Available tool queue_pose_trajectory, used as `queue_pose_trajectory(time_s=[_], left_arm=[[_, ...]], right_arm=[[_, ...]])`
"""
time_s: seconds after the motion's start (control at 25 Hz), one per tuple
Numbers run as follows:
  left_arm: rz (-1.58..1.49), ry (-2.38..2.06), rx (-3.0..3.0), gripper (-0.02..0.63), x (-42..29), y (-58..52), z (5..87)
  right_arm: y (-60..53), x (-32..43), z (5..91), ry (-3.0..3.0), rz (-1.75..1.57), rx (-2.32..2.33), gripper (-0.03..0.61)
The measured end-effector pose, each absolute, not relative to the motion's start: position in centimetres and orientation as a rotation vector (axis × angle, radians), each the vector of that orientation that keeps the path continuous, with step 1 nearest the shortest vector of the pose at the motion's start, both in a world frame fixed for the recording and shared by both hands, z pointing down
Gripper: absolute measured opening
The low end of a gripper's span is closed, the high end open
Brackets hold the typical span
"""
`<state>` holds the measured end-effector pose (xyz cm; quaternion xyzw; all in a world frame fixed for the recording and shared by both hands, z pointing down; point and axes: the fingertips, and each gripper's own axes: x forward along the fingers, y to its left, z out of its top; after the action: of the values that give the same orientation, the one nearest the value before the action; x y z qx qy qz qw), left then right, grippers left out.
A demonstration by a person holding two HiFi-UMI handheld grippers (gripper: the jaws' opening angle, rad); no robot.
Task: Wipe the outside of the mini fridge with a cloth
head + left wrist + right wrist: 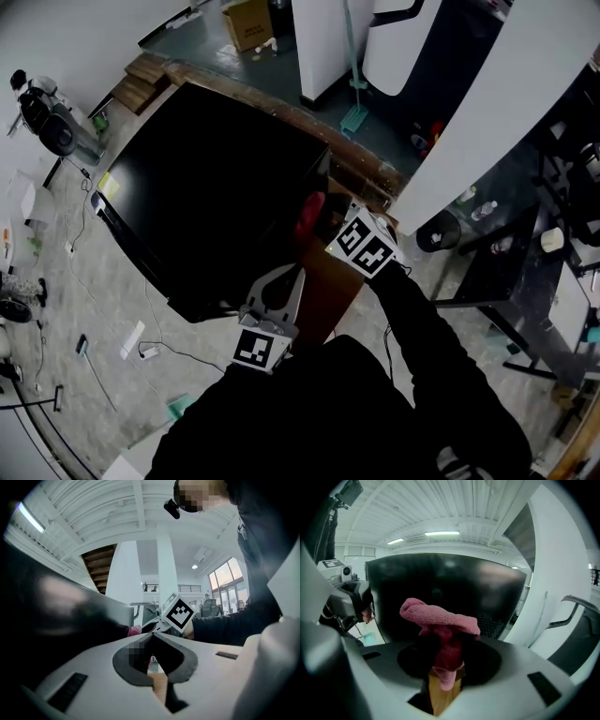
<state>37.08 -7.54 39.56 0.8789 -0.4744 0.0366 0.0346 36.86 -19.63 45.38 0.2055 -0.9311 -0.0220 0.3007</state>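
- Cloth (440,620): pink and bunched, clamped between the jaws of the right tool (443,656). Its folded upper end stands proud of the jaw tips and a short tail hangs down behind them.
- In the head view the cloth (309,214) sits at the near right edge of the mini fridge (216,197), at the tip of the right tool (321,223). Whether cloth and cabinet actually touch cannot be judged.
- Mini fridge (440,583): a glossy black box that fills the right gripper view directly behind the cloth. It stands on a reddish-brown wooden surface (333,286).
- Left tool (152,637): jaws closed so that the tips meet, with nothing between them. In the head view it (292,274) lies over the fridge's near corner, just beside the right tool and nearer the person.
- A dark sleeve (422,319) runs back from the right tool.
- Surroundings: a white pillar (469,122) rises close to the fridge's right side. A cardboard box (247,21) sits beyond the fridge's far end. Cables (150,352) trail over the floor (112,281) on the left.
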Motion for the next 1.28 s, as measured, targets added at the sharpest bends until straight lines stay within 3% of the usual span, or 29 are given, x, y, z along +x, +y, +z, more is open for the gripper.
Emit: queue_pose_trajectory(time_s=[0.36, 0.6, 0.92, 1.28], left_arm=[[0.062, -1.291, 2.725, 0.006, 39.0, -6.6, 36.7], [-0.073, -1.035, 2.799, 0.006, 38.2, -2.8, 29.4], [0.003, -0.889, 3.036, 0.006, 30.4, 0.9, 21.8], [0.037, -1.046, 2.993, 0.006, 22.2, -5.6, 18.5]], right_arm=[[-22.6, 40.2, 43.9, -2.453, -0.054, 0.702, 0.140], [-18.5, 40.2, 34.7, -2.628, -0.057, 0.799, 0.141], [-17.6, 34.9, 25.3, -2.546, -0.127, 0.822, 0.141], [-24.9, 29.7, 29.0, -2.204, 0.118, 0.705, 0.141]])
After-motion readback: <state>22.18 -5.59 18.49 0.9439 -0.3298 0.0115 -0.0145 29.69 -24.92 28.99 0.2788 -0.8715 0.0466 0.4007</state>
